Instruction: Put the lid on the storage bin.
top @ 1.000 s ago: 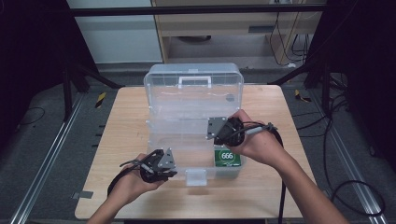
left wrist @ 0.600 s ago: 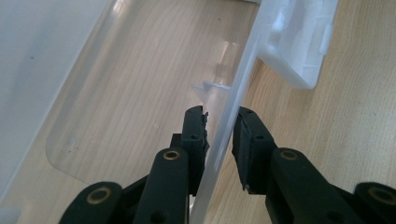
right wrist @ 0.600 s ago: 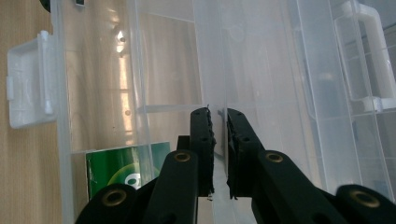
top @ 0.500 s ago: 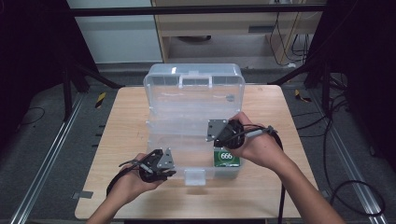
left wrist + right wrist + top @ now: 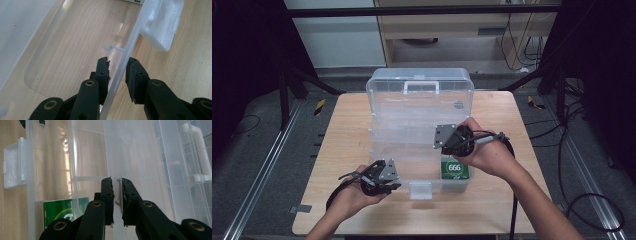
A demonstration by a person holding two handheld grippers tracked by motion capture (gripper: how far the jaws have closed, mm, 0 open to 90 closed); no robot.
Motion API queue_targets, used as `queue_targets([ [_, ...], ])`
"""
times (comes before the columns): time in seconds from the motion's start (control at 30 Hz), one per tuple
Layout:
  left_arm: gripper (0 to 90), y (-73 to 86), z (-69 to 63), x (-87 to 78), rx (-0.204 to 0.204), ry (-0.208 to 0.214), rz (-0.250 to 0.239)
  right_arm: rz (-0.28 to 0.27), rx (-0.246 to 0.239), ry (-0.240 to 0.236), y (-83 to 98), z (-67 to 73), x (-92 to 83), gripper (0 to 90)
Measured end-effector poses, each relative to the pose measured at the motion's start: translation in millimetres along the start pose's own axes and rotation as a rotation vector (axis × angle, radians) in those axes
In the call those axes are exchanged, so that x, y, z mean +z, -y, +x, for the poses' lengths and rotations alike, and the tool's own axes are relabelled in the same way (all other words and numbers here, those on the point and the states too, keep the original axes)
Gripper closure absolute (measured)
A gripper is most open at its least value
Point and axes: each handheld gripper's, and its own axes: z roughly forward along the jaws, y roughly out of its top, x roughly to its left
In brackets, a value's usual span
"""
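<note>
One clear plastic organizer box [image 5: 417, 130], open, on wooden table [image 5: 337, 150]. Left tongs [image 5: 117, 72] straddle its front wall, not quite pinching; right tongs [image 5: 116, 195] pinch an inner tray wall. Green packet [image 5: 455, 168] inside front-right compartment.

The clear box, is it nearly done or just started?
Done: the clear box lies open, and a green pack sits in its front right corner. In hand: the left gripper straddles the front wall, and the right gripper closes on an inner divider. What is left is not clear.
</note>
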Motion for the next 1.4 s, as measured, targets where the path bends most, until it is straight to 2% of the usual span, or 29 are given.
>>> queue_targets([
  [0.2, 72.5, -1.3, -2.7, 0.2, -0.001, -0.011, 0.009, -0.011, 0.004, 0.001, 2.5, -0.1, -0.6, 81.8],
  [0.23, 72.7, -0.8, -6.7, 0.7, -0.059, -0.001, 0.005, -0.013, -0.002, -0.008, 3.7, 1.0, -1.6, 82.0],
  [0.3, 72.8, -2.0, -5.1, 0.8, -0.021, -0.003, 0.004, -0.015, -0.006, -0.012, 5.1, 2.4, -2.6, 82.1],
  [0.33, 72.7, -2.0, -5.1, 0.8, -0.021, -0.003, 0.004, -0.015, -0.006, -0.012, 5.1, 2.4, -2.6, 82.1],
  [0.37, 72.5, -1.2, -6.9, 0.3, -0.059, 0.002, -0.002, -0.018, -0.008, -0.013, 6.3, 2.7, -3.3, 81.9],
  [0.4, 71.8, -0.9, -7.1, -0.6, -0.067, 0.000, -0.028, -0.020, -0.004, -0.011, 6.7, 3.0, -3.4, 81.8],
  [0.47, 59.1, -1.2, -6.8, -2.5, -0.081, -0.004, -0.049, -0.019, -0.005, -0.007, 7.0, 2.9, -3.6, 81.6],
  [0.5, 53.7, -2.5, -4.1, -9.0, -0.057, -0.027, -0.075, -0.021, -0.003, -0.008, 7.4, 2.7, -3.7, 81.5],
  [0.6, 50.0, -1.4, -5.7, -17.0, -0.071, -0.021, -0.105, -0.021, -0.004, -0.006, 7.5, 2.9, -3.7, 81.4],
  [0.63, 43.6, -0.4, -8.6, -27.0, -0.086, -0.012, -0.147, -0.021, -0.007, -0.004, 7.5, 3.3, -3.8, 81.4],
  [0.67, 42.2, -0.4, -8.6, -27.0, -0.086, -0.012, -0.147, -0.021, -0.007, -0.004, 7.5, 3.3, -3.8, 81.4],
  [0.7, 42.2, 0.1, -10.4, -34.6, -0.094, -0.007, -0.176, -0.022, -0.009, 0.000, 7.7, 3.6, -3.7, 81.5],
  [0.77, 45.0, 1.8, -12.3, -52.6, -0.123, 0.010, -0.247, -0.028, -0.006, 0.004, 8.2, 5.3, -4.0, 81.5],
  [0.8, 47.2, 1.8, -12.3, -52.6, -0.123, 0.010, -0.247, -0.028, -0.006, 0.004, 8.2, 5.3, -4.0, 81.5],
  [0.83, 50.1, 3.7, -10.5, -65.7, -0.158, 0.019, -0.290, -0.035, 0.000, 0.008, 9.2, 6.3, -4.3, 81.5],
  [0.87, 53.7, 3.7, -10.5, -65.7, -0.158, 0.019, -0.290, -0.035, 0.000, 0.008, 9.2, 6.3, -4.3, 81.5],
  [0.93, 62.7, 7.2, -2.4, -86.5, -0.212, 0.025, -0.353, -0.042, 0.008, 0.018, 10.4, 8.1, -4.7, 81.5],
  [0.97, 67.3, 8.5, 1.4, -93.2, -0.223, 0.008, -0.369, -0.041, 0.004, 0.015, 10.6, 8.6, -4.9, 81.5],
  [1.0, 70.7, 8.5, 1.4, -93.2, -0.223, 0.008, -0.369, -0.041, 0.004, 0.015, 10.6, 8.6, -4.9, 81.5],
  [1.03, 75.1, 10.9, 11.4, -105.1, -0.243, -0.022, -0.377, -0.040, 0.002, 0.016, 10.6, 10.0, -5.1, 81.4],
  [1.07, 79.1, 10.9, 11.4, -105.1, -0.243, -0.022, -0.377, -0.040, 0.002, 0.016, 10.6, 10.0, -5.1, 81.4],
  [1.13, 81.1, 13.8, 23.6, -114.5, -0.290, -0.043, -0.377, -0.042, -0.002, 0.020, 10.5, 10.9, -5.0, 81.4],
  [1.17, 86.1, 16.2, 35.5, -121.7, -0.326, -0.061, -0.377, -0.044, -0.001, 0.025, 11.0, 11.8, -5.1, 81.2],
  [1.2, 87.1, 16.2, 35.5, -121.7, -0.326, -0.061, -0.377, -0.045, -0.001, 0.025, 11.2, 12.0, -5.2, 81.2],
  [1.23, 88.2, 18.5, 46.6, -127.2, -0.361, -0.072, -0.391, -0.045, -0.003, 0.025, 11.2, 12.2, -5.3, 81.2],
  [1.27, 88.5, 18.5, 46.6, -127.2, -0.361, -0.072, -0.391, -0.045, -0.003, 0.025, 11.2, 12.2, -5.3, 81.2],
  [1.3, 88.5, 20.0, 56.0, -131.3, -0.380, -0.096, -0.396, -0.046, -0.008, 0.030, 11.1, 12.8, -5.1, 81.1],
  [1.33, 88.6, 20.0, 56.0, -131.3, -0.380, -0.096, -0.396, -0.046, -0.008, 0.030, 11.1, 12.8, -5.1, 81.1],
  [1.4, 89.0, 22.1, 67.1, -134.6, -0.421, -0.105, -0.429, -0.047, -0.006, 0.036, 11.1, 14.5, -5.0, 80.9],
])
